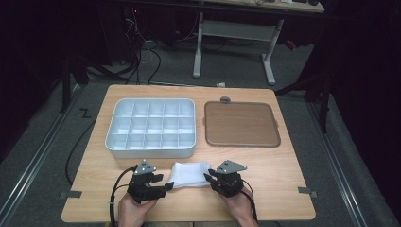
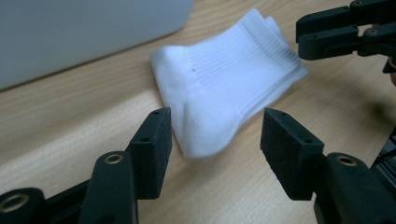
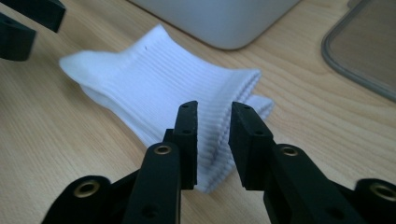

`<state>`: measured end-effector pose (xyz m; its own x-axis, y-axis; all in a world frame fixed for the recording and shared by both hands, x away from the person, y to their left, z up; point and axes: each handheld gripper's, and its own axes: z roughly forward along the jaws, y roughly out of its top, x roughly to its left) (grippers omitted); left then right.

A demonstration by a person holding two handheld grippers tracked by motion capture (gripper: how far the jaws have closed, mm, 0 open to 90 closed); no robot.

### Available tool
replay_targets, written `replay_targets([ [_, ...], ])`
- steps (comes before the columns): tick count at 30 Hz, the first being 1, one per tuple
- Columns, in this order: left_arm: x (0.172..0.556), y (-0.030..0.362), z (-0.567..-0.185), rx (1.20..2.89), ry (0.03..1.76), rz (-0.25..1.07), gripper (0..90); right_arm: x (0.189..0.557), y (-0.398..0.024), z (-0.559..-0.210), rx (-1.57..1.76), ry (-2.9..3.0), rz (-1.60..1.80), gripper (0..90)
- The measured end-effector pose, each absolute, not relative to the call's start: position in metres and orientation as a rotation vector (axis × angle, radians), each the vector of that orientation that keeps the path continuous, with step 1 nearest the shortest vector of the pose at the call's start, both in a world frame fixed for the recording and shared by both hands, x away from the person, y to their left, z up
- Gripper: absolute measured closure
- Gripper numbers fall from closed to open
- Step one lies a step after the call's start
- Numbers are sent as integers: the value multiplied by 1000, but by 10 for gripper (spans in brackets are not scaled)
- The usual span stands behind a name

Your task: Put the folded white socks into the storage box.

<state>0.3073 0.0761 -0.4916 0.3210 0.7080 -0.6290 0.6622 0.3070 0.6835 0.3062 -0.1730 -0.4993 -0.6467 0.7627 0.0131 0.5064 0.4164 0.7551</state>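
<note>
Sock: white, ribbed, folded flat on table; lies between spread left gripper and slightly parted right gripper, cuff between the right's jaws, unpinched.

White ribbed socks, pale grey tray, brown lid.

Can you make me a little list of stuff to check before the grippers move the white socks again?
1. Left gripper let go: ok, its fingers stand apart from the folded white socks.
2. Right gripper let go: cannot tell, its fingers sit close around the cuff edge.
3. Socks lying flat on the table: ok.
4. White compartment tray free of the socks: ok, they lie just in front of it.
5. Brown lid out of the way: ok.
</note>
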Motion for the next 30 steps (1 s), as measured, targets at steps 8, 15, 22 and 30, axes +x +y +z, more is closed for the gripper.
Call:
replay_targets([
  [8, 337, 71, -490, 1362, 1415, 50, 450, 301, -166, -483, 1015, 2327, 1122, 757],
  [15, 362, 62, -499, 1360, 1466, 26, 460, 306, -151, -486, 1014, 2365, 1178, 827],
  [22, 376, 57, -513, 1357, 1512, 48, 462, 315, -132, -504, 1035, 2404, 1174, 839],
  [30, 383, 51, -520, 1337, 1531, 13, 474, 318, -126, -518, 1064, 2432, 1125, 845],
])
